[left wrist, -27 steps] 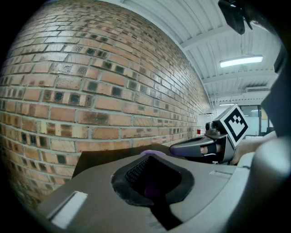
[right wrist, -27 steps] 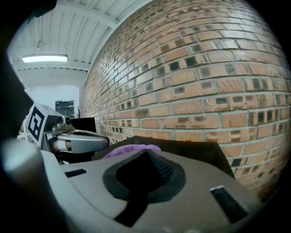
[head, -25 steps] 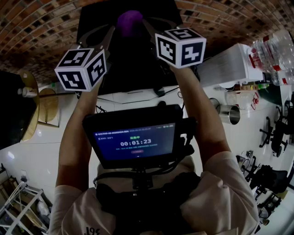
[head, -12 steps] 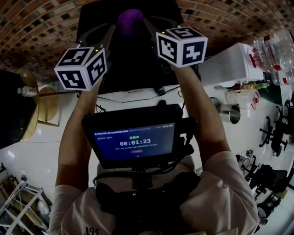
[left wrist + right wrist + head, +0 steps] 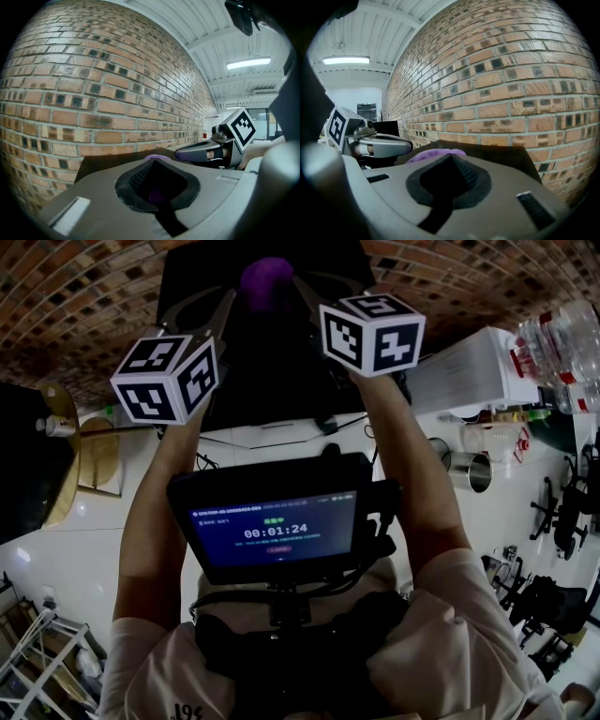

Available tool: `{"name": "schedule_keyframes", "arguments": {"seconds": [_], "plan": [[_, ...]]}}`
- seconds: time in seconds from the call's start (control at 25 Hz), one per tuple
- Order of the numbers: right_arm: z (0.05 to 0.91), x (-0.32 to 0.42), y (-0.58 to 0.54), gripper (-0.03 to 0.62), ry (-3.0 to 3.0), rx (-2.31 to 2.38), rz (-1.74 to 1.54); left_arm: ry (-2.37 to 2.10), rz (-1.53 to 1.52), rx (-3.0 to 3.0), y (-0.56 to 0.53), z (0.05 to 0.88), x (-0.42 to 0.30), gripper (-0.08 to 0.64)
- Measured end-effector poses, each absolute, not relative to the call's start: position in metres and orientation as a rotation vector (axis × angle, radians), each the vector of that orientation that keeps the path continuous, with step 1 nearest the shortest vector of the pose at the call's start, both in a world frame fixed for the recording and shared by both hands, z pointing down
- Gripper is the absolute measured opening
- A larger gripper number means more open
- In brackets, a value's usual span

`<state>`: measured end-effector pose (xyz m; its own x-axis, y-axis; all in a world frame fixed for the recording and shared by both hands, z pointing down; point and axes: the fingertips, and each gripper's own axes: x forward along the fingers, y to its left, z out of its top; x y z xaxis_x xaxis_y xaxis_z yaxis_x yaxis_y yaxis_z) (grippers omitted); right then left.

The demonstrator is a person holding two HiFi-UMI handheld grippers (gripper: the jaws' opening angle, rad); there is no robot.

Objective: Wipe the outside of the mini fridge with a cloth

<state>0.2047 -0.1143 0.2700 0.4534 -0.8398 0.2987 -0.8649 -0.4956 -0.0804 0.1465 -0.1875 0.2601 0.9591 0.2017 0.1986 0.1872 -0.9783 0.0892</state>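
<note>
cloth (image 5: 265, 282) on mini fridge (image 5: 272, 362) | brick wall (image 5: 75, 296) behind | left gripper (image 5: 234, 298) left of cloth | right gripper (image 5: 298, 287) right

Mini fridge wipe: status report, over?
Left tool shut on purple cloth. Right tool shut, beside cloth. Cloth atop black mini fridge. Nothing blocking.

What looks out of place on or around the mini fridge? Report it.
Nothing stands out. The purple cloth sits bunched in a lump on top of the black mini fridge by the brick wall, not spread flat, which fits wiping. No spill, damage or tilt shows on the fridge.
</note>
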Motion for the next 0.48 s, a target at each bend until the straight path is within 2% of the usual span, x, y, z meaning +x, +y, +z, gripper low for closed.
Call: {"name": "schedule_keyframes", "arguments": {"seconds": [0.48], "plan": [[0.2689,0.2051,-0.1145,0.012,-1.532,2.605,0.460,0.303,0.317,3.042,-0.1875,0.2588,0.1470,0.008]]}}
